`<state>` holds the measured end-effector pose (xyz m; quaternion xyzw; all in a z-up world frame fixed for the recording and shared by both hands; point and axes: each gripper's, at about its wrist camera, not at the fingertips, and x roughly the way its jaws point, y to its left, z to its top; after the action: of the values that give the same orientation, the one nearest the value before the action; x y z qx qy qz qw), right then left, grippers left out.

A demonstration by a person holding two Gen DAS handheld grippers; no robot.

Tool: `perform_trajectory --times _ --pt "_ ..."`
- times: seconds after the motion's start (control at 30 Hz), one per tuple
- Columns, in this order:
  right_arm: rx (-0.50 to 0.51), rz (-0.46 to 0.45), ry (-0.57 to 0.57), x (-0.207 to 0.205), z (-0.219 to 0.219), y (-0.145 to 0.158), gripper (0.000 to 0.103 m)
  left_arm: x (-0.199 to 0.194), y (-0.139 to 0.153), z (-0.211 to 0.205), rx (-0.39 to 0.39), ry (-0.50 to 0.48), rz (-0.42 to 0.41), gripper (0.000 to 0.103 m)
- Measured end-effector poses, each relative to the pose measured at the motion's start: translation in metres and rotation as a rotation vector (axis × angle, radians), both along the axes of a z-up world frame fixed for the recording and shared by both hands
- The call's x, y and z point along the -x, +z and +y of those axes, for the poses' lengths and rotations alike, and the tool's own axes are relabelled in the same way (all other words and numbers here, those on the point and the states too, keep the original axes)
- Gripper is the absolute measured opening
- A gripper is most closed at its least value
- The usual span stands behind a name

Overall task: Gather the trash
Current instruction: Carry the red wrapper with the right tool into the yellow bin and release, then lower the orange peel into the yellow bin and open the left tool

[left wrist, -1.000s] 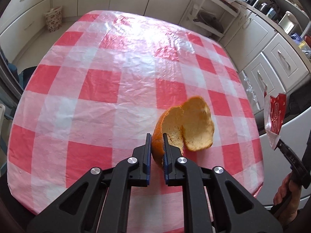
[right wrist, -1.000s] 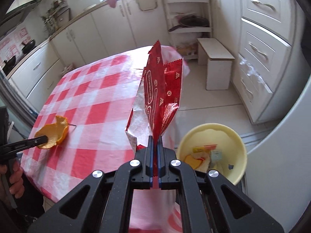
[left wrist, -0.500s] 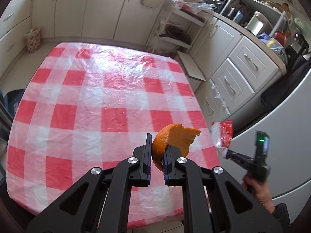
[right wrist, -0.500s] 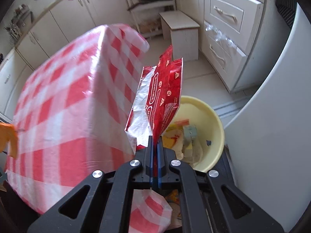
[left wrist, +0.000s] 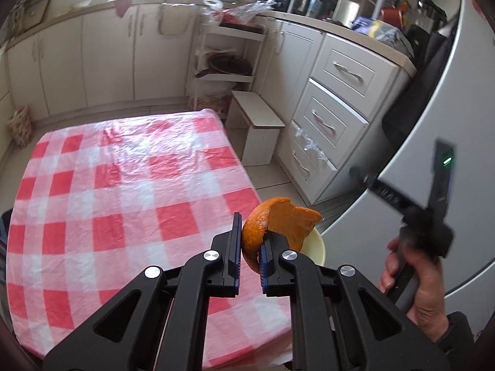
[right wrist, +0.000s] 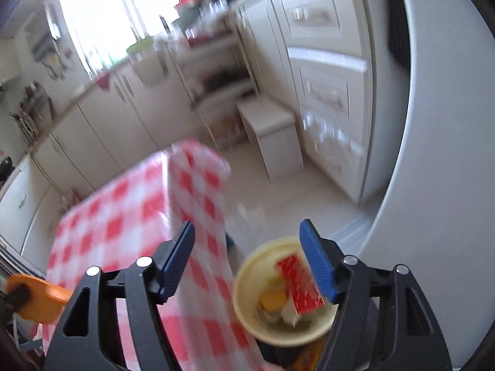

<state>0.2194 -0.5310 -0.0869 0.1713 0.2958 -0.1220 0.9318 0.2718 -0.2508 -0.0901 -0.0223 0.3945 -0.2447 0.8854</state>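
Checked cloth covers the tabletop (left wrist: 123, 191), and the yellow bin (right wrist: 247, 306) stands on the floor just beside its near corner, a red wrapper (right wrist: 301, 284) lying inside. Left tool (left wrist: 250, 255) is clamped on one edge of a curled peel (left wrist: 278, 219), held over the corner with only a sliver of bin rim visible beyond. An early release would likely land it on cloth or floor. Right tool (right wrist: 247, 259) is spread apart, holding nothing, above the bin; both tools converging there risks a knock.

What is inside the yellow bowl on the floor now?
In the bowl lies a red wrapper on top, beside something yellow-orange and pale scraps. The view is blurred, so these cannot be named; whatever lies under the wrapper is covered.
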Motion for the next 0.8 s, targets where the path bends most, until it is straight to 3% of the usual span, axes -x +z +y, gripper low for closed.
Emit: perform_trajectory --times 0.13,0.3,0.5,0.67,0.73,0.8 --pt "0.057 -0.168 -0.04 0.028 0.004 0.039 0.076 0.0 -0.006 -0.037 -0.02 -0.053 -0.006 0.009" --pt "0.049 -0.274 -0.105 0.051 -0.015 0.061 0.077 -0.007 -0.025 -0.087 -0.026 -0.123 0.025 0.009" --pt "0.023 -0.282 -0.157 0.058 -0.04 0.063 0.077 -0.031 -0.065 -0.141 -0.066 -0.16 0.103 0.009" --pt "0.046 -0.275 -0.157 0.06 -0.04 0.062 0.077 -0.053 -0.115 -0.18 -0.146 -0.162 0.224 0.011" --pt "0.059 -0.269 -0.153 0.062 -0.04 0.062 0.077 -0.057 -0.126 -0.184 -0.166 -0.151 0.255 0.019" --pt "0.069 -0.259 -0.152 0.06 -0.038 0.06 0.077 -0.055 -0.128 -0.181 -0.153 -0.148 0.265 0.035"
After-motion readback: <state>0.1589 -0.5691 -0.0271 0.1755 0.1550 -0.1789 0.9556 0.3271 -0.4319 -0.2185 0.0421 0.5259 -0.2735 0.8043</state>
